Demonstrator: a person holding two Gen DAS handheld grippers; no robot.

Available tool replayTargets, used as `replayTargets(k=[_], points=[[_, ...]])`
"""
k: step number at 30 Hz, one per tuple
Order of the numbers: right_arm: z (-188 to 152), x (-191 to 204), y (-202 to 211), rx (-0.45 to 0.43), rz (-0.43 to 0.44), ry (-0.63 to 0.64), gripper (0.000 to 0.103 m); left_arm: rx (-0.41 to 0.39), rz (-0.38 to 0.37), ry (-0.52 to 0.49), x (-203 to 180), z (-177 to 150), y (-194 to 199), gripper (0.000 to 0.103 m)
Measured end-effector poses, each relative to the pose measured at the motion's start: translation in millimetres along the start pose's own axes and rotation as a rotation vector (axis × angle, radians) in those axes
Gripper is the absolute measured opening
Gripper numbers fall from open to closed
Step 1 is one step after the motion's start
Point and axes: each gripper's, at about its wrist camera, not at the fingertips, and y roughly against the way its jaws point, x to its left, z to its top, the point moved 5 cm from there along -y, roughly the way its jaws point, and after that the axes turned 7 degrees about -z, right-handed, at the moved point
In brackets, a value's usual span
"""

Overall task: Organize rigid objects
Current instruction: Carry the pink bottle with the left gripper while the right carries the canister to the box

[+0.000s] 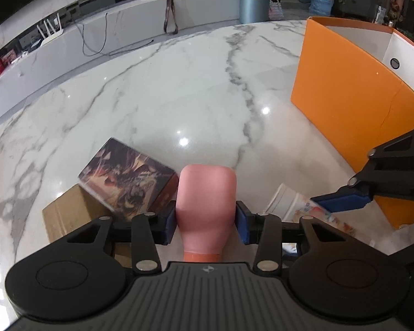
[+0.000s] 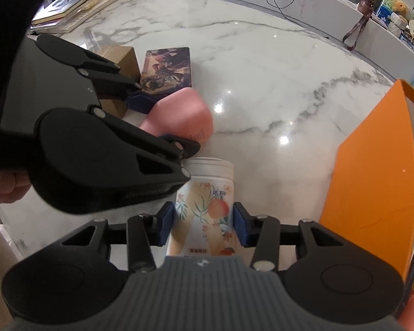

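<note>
My left gripper (image 1: 206,222) is shut on a pink bottle (image 1: 207,204) with an orange cap, held above the marble table (image 1: 179,88). The bottle also shows in the right wrist view (image 2: 179,121). My right gripper (image 2: 204,223) is shut on a white can with a peach and flower print (image 2: 205,209), held just right of the left gripper (image 2: 162,122). The can shows in the left wrist view (image 1: 289,204) beside a blue pad of the right gripper (image 1: 342,200). An open orange box (image 1: 345,88) stands to the right; it also shows in the right wrist view (image 2: 372,171).
A dark illustrated box (image 1: 129,182) leans on a brown cardboard box (image 1: 74,215) at the lower left; both show in the right wrist view (image 2: 168,69), (image 2: 118,58). Books (image 2: 71,5) lie at the table's far left corner. A grey bin (image 1: 254,0) stands beyond the table.
</note>
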Motion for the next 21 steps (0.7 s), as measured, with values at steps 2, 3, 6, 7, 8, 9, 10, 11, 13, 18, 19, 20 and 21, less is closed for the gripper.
replayTargets(k=[2, 3, 6, 7, 8, 9, 10, 11, 13, 18, 19, 20, 21], points=[[0, 0, 5, -0.011, 0.001, 0.0, 0.046, -0.004, 0.013, -0.006, 2, -1, 5, 0.049], [0, -1, 8, -0.017, 0.001, 0.0, 0.046, -0.009, 0.012, -0.002, 3, -1, 9, 0.049], [1, -2, 16, -0.038, -0.003, -0.002, 0.046, -0.03, 0.015, 0.017, 4, 0, 23, 0.049], [2, -3, 19, -0.045, -0.005, -0.004, 0.046, -0.038, 0.02, 0.023, 4, 1, 28, 0.049], [2, -4, 24, -0.055, -0.006, -0.007, 0.046, -0.046, 0.021, 0.027, 4, 1, 33, 0.049], [3, -4, 28, -0.065, -0.008, -0.01, 0.046, -0.057, 0.022, 0.029, 2, 1, 38, 0.049], [4, -5, 32, -0.076, -0.009, -0.014, 0.046, -0.068, 0.024, 0.026, 0, 1, 44, 0.049], [5, -6, 37, -0.087, -0.01, -0.019, 0.046, -0.078, 0.025, 0.025, -2, 0, 49, 0.049], [6, -8, 47, -0.106, -0.013, -0.031, 0.046, -0.084, 0.028, 0.026, -6, 0, 56, 0.049], [9, -10, 73, -0.162, -0.022, -0.034, 0.046, -0.116, 0.059, 0.07, -9, 1, 76, 0.049], [9, -12, 79, -0.175, -0.024, -0.039, 0.046, -0.131, 0.066, 0.082, -9, 1, 81, 0.049], [8, -13, 86, -0.186, -0.024, -0.044, 0.046, -0.142, 0.072, 0.093, -10, 2, 86, 0.049], [8, -14, 90, -0.197, -0.025, -0.049, 0.046, -0.15, 0.076, 0.1, -11, 3, 90, 0.049]])
